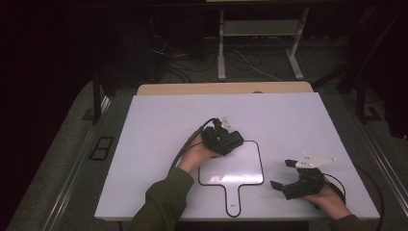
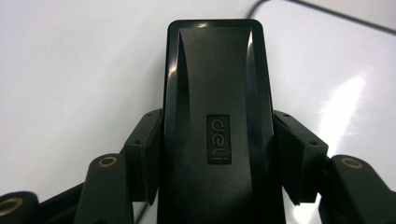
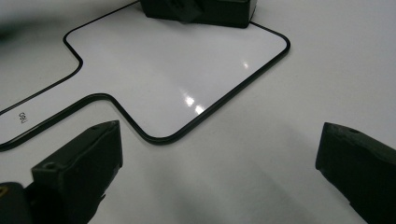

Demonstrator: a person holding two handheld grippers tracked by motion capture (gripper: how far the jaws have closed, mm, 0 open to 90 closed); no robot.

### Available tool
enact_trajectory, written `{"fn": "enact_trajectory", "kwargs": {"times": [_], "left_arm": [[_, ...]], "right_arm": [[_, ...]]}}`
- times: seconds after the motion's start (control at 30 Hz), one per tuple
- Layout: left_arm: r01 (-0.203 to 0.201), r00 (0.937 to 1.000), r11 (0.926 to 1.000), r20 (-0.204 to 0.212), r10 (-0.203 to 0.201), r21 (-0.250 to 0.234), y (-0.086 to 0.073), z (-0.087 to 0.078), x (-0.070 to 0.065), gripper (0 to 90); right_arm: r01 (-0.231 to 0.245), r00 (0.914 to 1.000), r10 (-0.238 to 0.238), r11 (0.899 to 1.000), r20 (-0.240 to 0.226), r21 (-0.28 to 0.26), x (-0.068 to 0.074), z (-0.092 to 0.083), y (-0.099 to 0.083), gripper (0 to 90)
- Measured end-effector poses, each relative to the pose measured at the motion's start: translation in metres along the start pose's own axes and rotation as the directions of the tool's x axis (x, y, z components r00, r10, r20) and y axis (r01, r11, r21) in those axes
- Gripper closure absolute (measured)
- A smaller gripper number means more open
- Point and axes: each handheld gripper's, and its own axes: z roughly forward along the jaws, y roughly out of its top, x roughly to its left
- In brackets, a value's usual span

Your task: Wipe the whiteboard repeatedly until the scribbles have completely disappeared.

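Between the left claw's [image 1: 230, 140] jaws sat a black whiteboard eraser [image 2: 215, 116], pinched at both long sides with its moulded grip face up, so the felt side presumably faced down for wiping. Beneath the claw lay the top left corner of the small paddle-shaped whiteboard [image 1: 240, 168] on the white table [image 1: 159, 125]. The right claw [image 1: 281, 174] rested off the board's right edge, jaws spread wide and holding nothing, likely parked clear of the wiping path. Board surface ahead of it [image 3: 177, 79] looked clean.
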Motion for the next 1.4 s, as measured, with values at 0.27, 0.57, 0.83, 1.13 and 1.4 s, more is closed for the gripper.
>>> {"fn": "enact_trajectory", "kwargs": {"times": [0.27, 0.57, 0.83, 1.13, 1.4], "left_arm": [[-0.004, 1.0000, 1.0000, 0.009, 0.004, 0.007, -0.005, -0.004, -0.001, 39.1], [0.072, 0.9972, 0.9973, -0.020, -0.072, -0.013, -0.022, -0.012, 0.018, 39.1], [0.091, 0.9946, 0.9958, -0.049, -0.091, -0.002, -0.033, -0.020, 0.028, 39.1], [0.133, 0.9883, 0.9911, -0.075, -0.133, 0.000, -0.049, -0.031, 0.039, 39.1], [0.107, 0.9924, 0.9941, -0.062, -0.106, 0.013, -0.044, -0.029, 0.028, 39.1]], "right_arm": [[-0.002, 1.0000, 0.002, 1.000, 0.000, 0.001, 0.000, -0.001, 0.000, 0.0], [-0.003, 1.0000, 0.003, 1.000, 0.001, 0.000, 0.000, 0.000, 0.000, 0.0], [-0.001, 1.0000, 0.001, 1.000, 0.003, 0.002, -0.001, 0.000, 0.000, 0.0], [-0.004, 1.0000, 0.004, 1.000, 0.003, -0.001, -0.002, -0.001, 0.000, 0.0], [-0.003, 1.0000, 0.003, 1.000, 0.003, 0.004, -0.001, 0.000, 0.000, 0.0]]}}
